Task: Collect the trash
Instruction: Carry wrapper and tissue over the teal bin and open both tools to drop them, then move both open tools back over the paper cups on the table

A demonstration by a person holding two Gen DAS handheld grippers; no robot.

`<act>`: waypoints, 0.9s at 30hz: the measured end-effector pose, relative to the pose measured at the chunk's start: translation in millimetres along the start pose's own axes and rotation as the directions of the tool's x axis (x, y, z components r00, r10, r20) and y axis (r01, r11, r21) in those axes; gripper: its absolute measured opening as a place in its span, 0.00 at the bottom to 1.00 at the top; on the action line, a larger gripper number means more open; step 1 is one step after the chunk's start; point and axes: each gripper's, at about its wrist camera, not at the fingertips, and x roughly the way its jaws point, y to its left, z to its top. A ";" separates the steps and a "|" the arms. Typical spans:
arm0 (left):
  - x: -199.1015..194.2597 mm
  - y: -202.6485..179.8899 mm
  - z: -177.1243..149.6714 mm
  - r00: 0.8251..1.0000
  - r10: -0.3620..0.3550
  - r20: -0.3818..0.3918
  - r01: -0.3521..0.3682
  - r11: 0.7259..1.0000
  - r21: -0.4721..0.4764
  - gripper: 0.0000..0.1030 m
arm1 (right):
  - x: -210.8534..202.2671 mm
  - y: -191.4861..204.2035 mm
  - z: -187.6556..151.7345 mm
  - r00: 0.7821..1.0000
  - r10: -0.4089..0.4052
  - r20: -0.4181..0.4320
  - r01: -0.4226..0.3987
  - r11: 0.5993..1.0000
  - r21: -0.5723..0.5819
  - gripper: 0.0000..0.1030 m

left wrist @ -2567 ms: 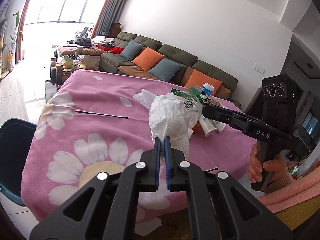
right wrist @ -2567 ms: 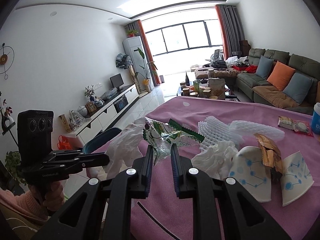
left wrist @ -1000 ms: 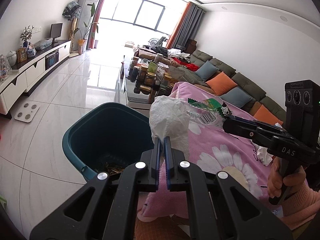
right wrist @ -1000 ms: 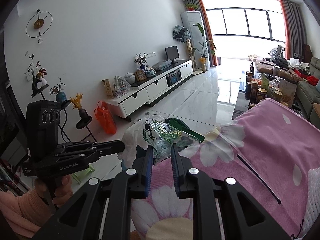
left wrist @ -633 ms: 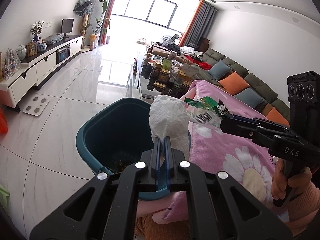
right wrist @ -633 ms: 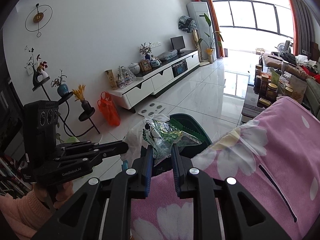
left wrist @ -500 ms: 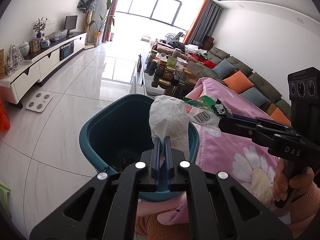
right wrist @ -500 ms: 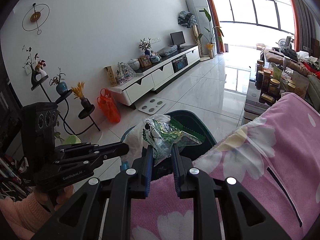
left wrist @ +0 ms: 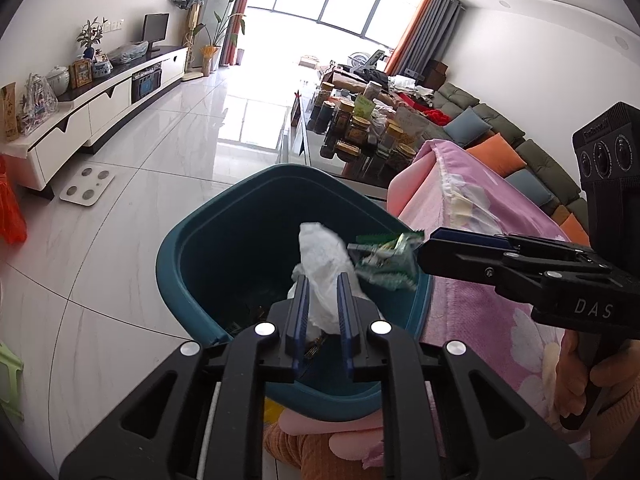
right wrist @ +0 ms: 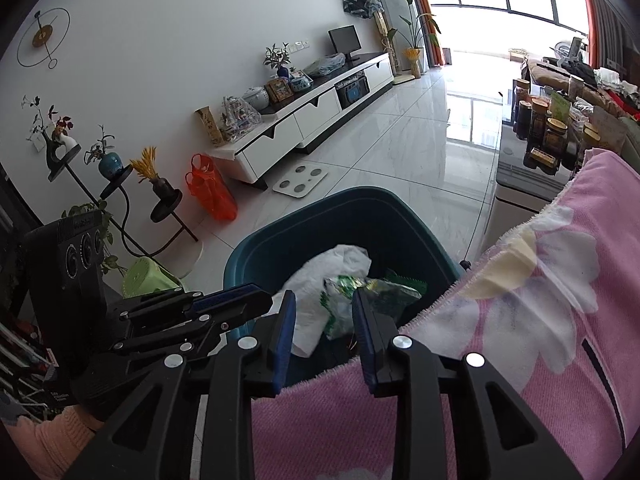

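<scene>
A teal trash bin [left wrist: 188, 252] stands on the floor beside the pink-covered table. My left gripper [left wrist: 322, 282] is open above the bin, and a crumpled white tissue [left wrist: 320, 256] sits loose between its fingers. My right gripper [right wrist: 324, 308] is open over the bin [right wrist: 280, 240], with a green snack wrapper [right wrist: 352, 292] loose between its fingers. The tissue [right wrist: 320, 276] also shows in the right wrist view. The wrapper [left wrist: 384, 260] shows just off the right gripper's tip [left wrist: 424, 250] in the left wrist view.
The table with the pink flowered cloth [left wrist: 480, 240] stands right of the bin. A low table with jars [left wrist: 360, 128] is beyond it. A white TV cabinet [right wrist: 304, 120], a floor scale [right wrist: 300, 180] and plant stands [right wrist: 160, 200] line the left wall.
Both grippers moved from the table to over the bin and lowered. Both opened, letting go of the tissue and the wrapper, which now hang loose over the bin.
</scene>
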 end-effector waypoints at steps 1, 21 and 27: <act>2.7 -0.2 0.2 1.000 0.000 -0.002 0.000 1.000 -0.002 0.19 | 1.0 -0.4 0.1 1.000 -0.005 -0.004 0.005 1.000 0.007 0.32; -35.6 -79.1 -0.5 0.984 -0.143 0.111 0.122 0.978 0.171 0.53 | -100.5 -18.8 -46.9 0.980 -0.053 0.193 0.050 0.999 0.020 0.39; -36.2 -146.0 -10.5 0.958 -0.279 0.070 0.247 0.922 0.298 0.55 | -160.7 -40.3 -85.4 0.950 -0.150 0.273 0.131 0.988 0.088 0.39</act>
